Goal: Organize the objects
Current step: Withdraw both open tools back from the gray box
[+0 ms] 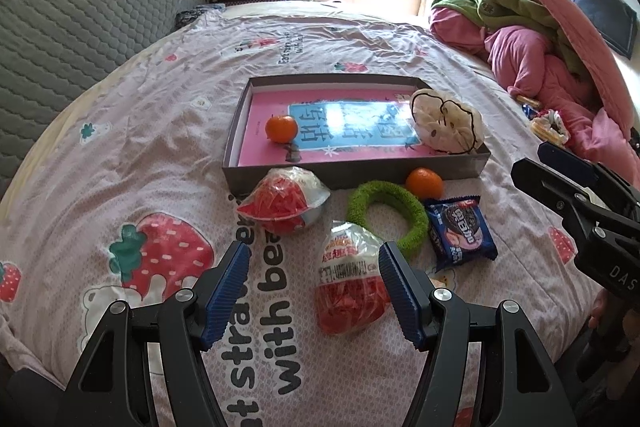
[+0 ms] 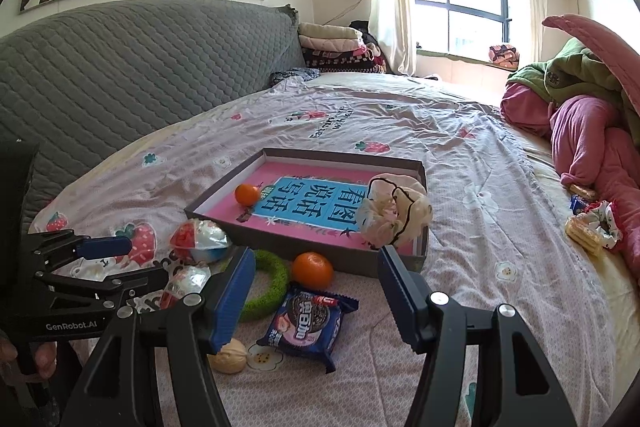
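I am holding my left gripper spread wide and empty over the nearer snack bag of red sticks, lined up to pinch it. My right gripper is hanging open too, holding nothing, above the cookie packet and loose tangerine. Beyond them the green ring and second snack bag are lying on the bed, just before the cardboard tray, which is already keeping one tangerine and a cream scrunchie.
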`<state>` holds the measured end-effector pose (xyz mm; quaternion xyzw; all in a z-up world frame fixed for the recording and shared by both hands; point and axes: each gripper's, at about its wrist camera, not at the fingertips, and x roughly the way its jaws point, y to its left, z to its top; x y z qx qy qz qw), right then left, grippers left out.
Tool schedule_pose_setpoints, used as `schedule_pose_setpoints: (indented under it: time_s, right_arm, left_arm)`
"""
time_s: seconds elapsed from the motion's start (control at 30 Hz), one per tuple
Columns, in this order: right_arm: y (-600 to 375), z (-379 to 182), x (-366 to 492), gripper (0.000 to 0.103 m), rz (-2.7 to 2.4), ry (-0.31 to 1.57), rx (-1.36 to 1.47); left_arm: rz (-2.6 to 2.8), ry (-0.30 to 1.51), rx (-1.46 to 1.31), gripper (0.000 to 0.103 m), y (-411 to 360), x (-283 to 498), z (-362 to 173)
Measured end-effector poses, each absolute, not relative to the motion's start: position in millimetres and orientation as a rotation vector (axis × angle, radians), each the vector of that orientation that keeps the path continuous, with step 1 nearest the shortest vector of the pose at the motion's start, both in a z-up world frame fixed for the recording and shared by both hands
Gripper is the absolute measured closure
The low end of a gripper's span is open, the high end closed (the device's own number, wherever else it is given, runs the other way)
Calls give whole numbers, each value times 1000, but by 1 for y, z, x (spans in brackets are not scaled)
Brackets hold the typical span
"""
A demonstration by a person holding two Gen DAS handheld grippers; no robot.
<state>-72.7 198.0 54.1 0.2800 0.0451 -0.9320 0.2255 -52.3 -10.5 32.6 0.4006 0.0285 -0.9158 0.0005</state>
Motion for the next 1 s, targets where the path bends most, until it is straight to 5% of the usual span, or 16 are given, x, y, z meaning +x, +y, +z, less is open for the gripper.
schedule_pose_setpoints:
  time_s: [1.0]
  right_arm:
    - [178, 26, -35, 40, -2508, 185, 843]
  left_arm:
    - [-2887, 124, 1317, 34, -10, -36, 31]
